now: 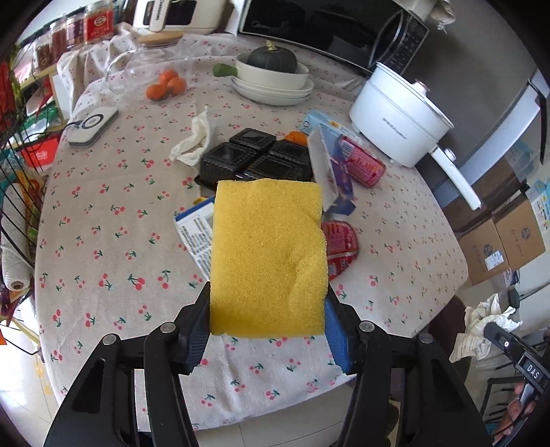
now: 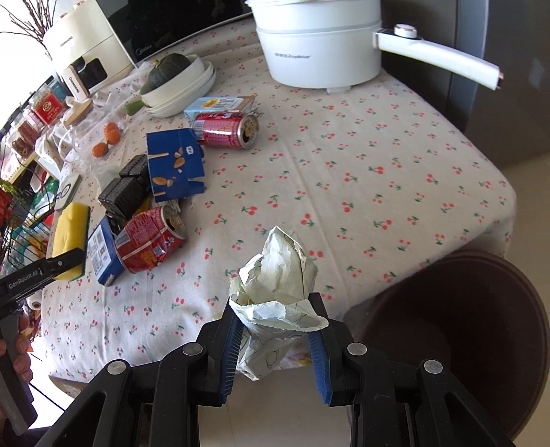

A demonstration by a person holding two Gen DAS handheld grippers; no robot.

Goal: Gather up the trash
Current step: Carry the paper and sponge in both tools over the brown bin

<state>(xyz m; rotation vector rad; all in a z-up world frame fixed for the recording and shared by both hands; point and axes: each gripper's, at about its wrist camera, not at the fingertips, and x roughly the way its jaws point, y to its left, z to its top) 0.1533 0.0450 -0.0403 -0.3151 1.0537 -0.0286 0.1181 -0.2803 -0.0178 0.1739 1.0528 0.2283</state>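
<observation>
Here the left gripper (image 1: 268, 330) holds a yellow sponge (image 1: 266, 258) between its jaws, and the sponge stands up in front of them, above the table (image 1: 103, 240). The right gripper (image 2: 275, 330) is clamped on a crumpled paper ball (image 2: 275, 285), which rises over the near edge of the table, just left of a dark round bin (image 2: 457, 344) that stands low beside the table.

The table is covered with a light cloth printed with small red cherries. Ahead of the left jaws, behind the sponge, lies a heap of trash: a black plastic tray (image 1: 254, 158), a crushed red can (image 1: 340, 247) just right of the sponge, a second red can (image 1: 364, 165) farther away, a blue carton (image 1: 335, 172) and a white crumpled tissue (image 1: 196, 141) to the left of the tray. Farther ahead are oranges (image 1: 166, 87), stacked white bowls (image 1: 271, 82) with a dark green squash (image 1: 271, 60), and a white electric pot (image 1: 398, 113) to the right. A black microwave (image 1: 326, 27) stands at the back. Cardboard boxes (image 1: 502, 247) are on the floor at the far right.
</observation>
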